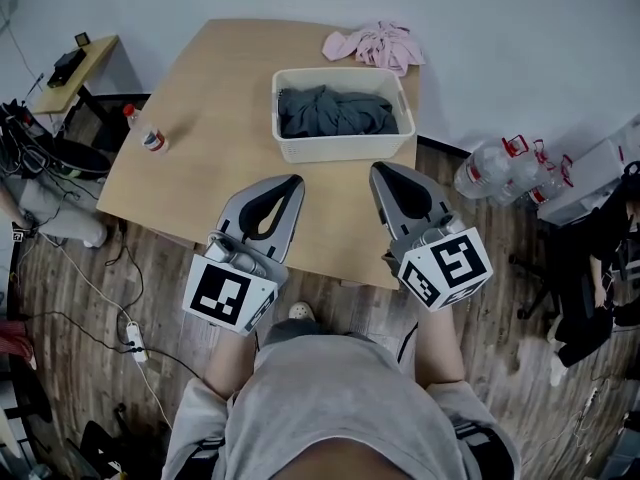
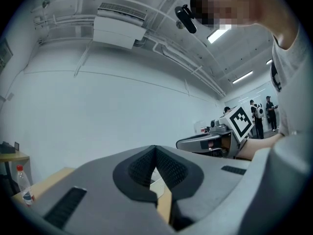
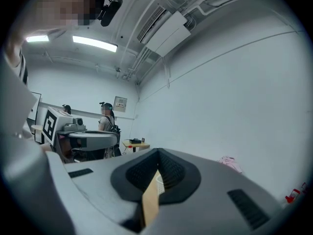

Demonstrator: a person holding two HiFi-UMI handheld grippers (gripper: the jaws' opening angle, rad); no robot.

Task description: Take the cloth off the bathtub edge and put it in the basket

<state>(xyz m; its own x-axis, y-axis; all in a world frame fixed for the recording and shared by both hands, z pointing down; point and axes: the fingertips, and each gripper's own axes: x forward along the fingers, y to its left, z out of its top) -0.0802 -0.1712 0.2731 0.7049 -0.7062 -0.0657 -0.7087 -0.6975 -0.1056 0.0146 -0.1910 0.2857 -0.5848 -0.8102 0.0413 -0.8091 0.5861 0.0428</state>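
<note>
Head view: grey cloth [image 1: 335, 111] lies lengthwise left-right inside basket [image 1: 340, 148].

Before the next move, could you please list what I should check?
1. Left gripper empty, jaws together: ok.
2. Right gripper empty, jaws together: ok.
3. Basket upright on the table, ahead of both grippers: ok.
4. Grey cloth inside the basket: ok.
5. Pink cloth in the basket: not ok, it lies behind it at the table's far edge.
</note>
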